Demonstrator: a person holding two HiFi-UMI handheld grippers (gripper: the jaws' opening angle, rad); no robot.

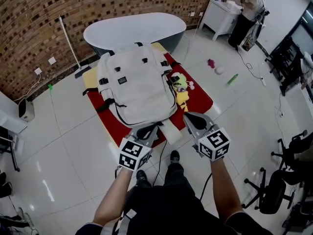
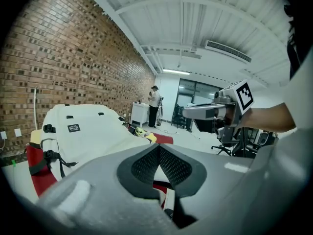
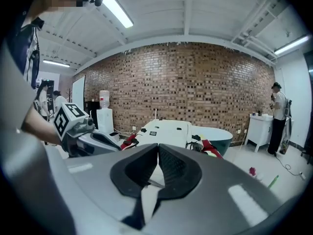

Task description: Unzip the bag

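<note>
Still pre-approach: left gripper (image 1: 148, 129) and right gripper (image 1: 191, 121) both closed, empty, at near edge of bag (image 1: 137, 84) on red mat (image 1: 198, 96). Next: locate zipper pull.

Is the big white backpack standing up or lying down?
Lying down: the cream fabric backpack spreads flat on the red mat, front facing up.

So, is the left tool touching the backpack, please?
Cannot tell. In the head view the tip of the left tool overlaps the near edge of the backpack; neither contact nor gap shows.
</note>
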